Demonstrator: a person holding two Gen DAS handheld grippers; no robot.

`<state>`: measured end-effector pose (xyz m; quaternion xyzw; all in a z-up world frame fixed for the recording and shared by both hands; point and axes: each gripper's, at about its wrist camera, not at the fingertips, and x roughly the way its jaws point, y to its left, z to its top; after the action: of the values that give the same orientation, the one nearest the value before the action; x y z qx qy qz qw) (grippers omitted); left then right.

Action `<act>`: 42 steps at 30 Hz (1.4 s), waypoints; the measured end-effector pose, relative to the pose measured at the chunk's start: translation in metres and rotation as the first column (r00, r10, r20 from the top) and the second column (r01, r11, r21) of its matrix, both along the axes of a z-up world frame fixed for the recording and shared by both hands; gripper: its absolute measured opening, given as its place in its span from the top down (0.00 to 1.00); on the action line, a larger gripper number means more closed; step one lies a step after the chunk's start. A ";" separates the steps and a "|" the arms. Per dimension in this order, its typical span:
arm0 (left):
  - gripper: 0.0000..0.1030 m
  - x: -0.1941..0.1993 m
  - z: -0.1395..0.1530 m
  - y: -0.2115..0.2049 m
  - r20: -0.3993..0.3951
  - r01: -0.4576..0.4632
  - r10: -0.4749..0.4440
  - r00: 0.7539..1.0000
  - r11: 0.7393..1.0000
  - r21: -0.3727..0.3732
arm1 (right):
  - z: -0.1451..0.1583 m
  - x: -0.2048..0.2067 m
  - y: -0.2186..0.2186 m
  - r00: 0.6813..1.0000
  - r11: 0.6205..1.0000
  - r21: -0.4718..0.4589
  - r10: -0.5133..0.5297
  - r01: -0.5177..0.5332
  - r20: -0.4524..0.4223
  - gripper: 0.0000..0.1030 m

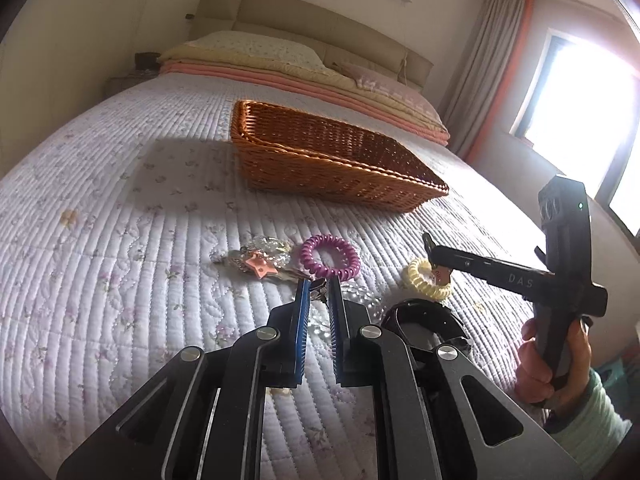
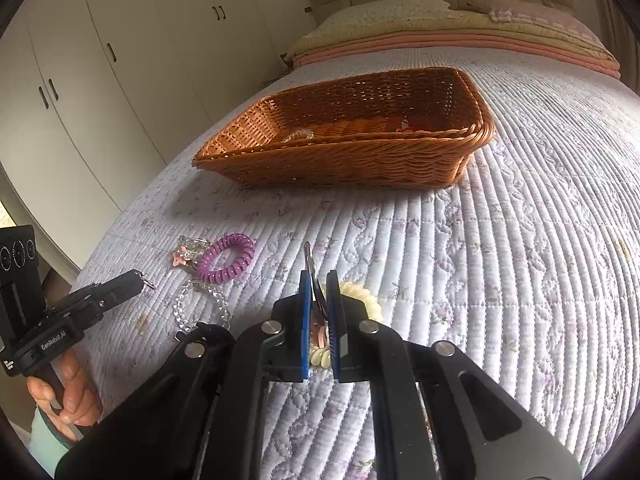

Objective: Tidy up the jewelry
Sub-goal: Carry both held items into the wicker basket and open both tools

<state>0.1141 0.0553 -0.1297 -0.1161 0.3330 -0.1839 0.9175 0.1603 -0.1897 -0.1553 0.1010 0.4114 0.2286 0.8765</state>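
Two grippers in play here: our right gripper [image 2: 319, 280] is clamped on a hair clip [image 2: 316, 300] low in the frame's center, over the yellow coil tie [image 2: 360, 296]. Left gripper [image 1: 318, 286] pinches a small metal clip [image 1: 318, 290]. Wicker basket [image 2: 344, 164] sits above center.

Left wrist view: mounted low behind the left gripper [image 1: 318, 294], facing forward along its fingers over the quilted lilac bedspread [image 1: 120, 240], close to the surface. Right wrist view: likewise behind the right gripper [image 2: 319, 285]. Both share the rectangular brown wicker basket [image 1: 320, 168] [image 2: 340, 164] ahead and the purple spiral hair tie [image 1: 330, 256] [image 2: 226, 259]. Each view catches the opposite gripper at its edge.
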 end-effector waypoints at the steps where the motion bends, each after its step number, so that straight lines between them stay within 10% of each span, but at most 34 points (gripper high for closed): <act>1: 0.92 -0.001 0.000 0.003 -0.001 -0.002 0.002 1.000 1.000 -0.012 | 0.000 0.000 0.000 1.000 1.000 0.002 -0.003 0.003 0.001 0.94; 12: 0.92 -0.002 0.029 -0.003 0.080 0.008 -0.008 0.997 1.000 -0.005 | 0.020 -0.007 -0.010 0.999 0.999 0.037 -0.012 0.010 0.042 0.94; 23: 0.92 0.077 0.092 -0.039 0.190 0.098 -0.099 0.977 0.995 0.018 | 0.106 0.043 0.007 0.977 1.000 -0.008 -0.021 0.023 0.214 0.94; 30: 0.92 0.161 0.066 -0.054 0.070 0.074 -0.076 0.995 0.997 0.028 | 0.080 0.124 0.016 0.996 0.999 -0.011 -0.044 0.045 0.074 0.94; 42: 0.91 0.187 0.026 -0.065 -0.045 0.080 -0.076 0.996 0.993 0.087 | 0.019 0.162 0.027 0.992 0.994 -0.091 -0.073 0.064 -0.103 0.93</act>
<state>0.3013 -0.0098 -0.1037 -0.0661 0.3640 -0.2022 0.9068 0.3222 -0.1625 -0.1360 0.0885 0.4635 0.1744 0.8643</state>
